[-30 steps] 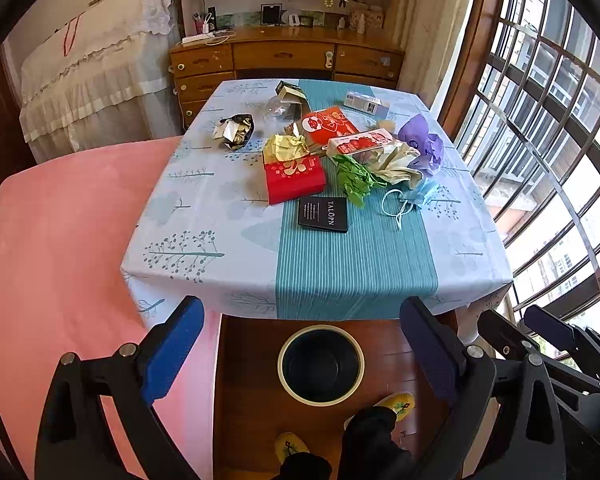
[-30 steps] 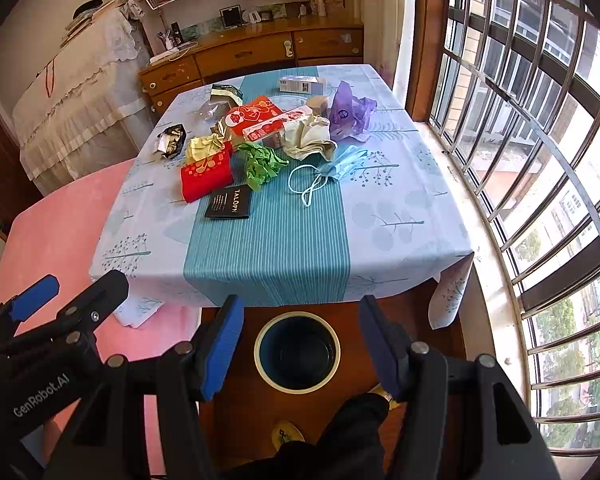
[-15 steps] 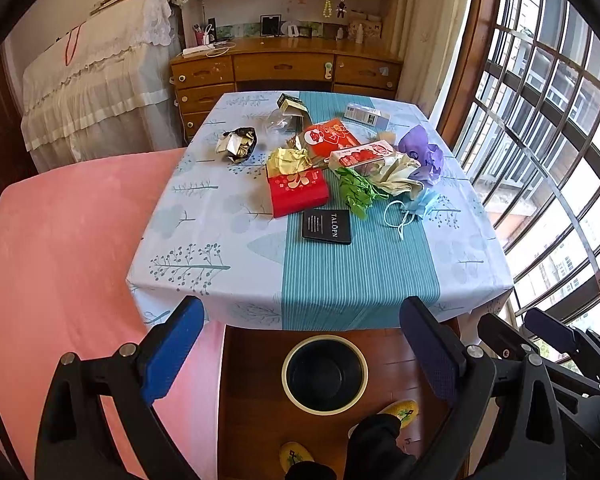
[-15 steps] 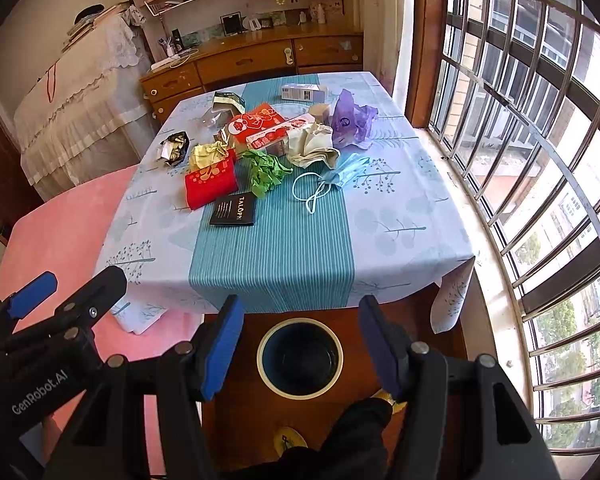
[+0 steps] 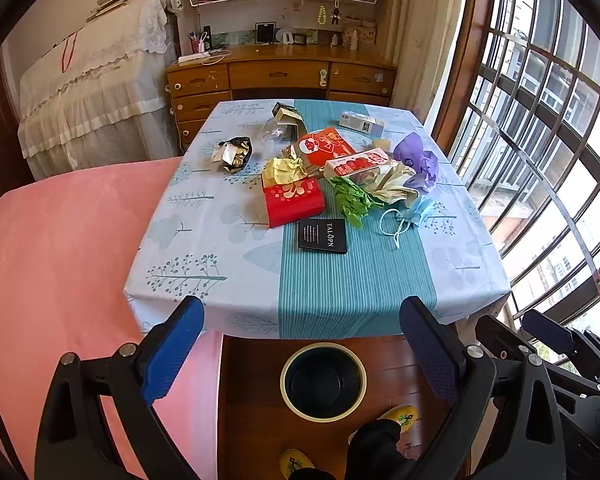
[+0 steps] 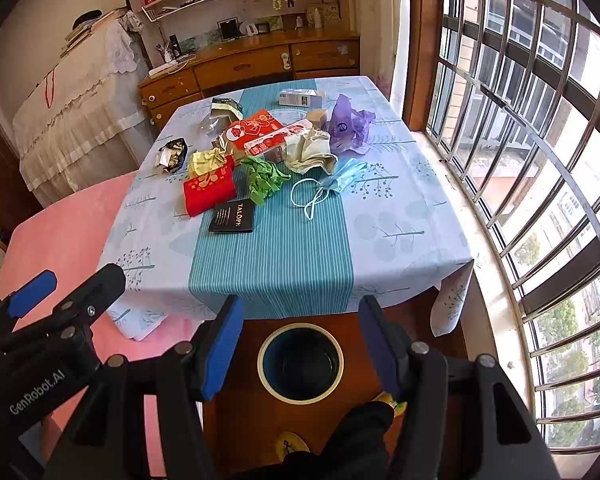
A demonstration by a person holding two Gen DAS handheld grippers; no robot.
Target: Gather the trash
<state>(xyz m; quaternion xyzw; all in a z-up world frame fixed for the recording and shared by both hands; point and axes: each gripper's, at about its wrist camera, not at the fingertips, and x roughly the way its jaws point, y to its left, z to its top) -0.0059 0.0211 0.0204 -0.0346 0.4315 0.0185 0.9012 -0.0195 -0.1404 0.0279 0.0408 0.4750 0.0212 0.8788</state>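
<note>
We held both hand-held grippers, left and right, released and empty above the bin. The black TALOPN card, nearest trash, lay mid-frame up the table, long axis running upward, slightly left.

Bright window daylight, fisheye-warped edges

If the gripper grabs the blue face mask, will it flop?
Probably. The blue face mask lies crumpled, so it's likely soft and light. Its thin white ear loops trail loose and may dangle or snag nearby scraps.
</note>
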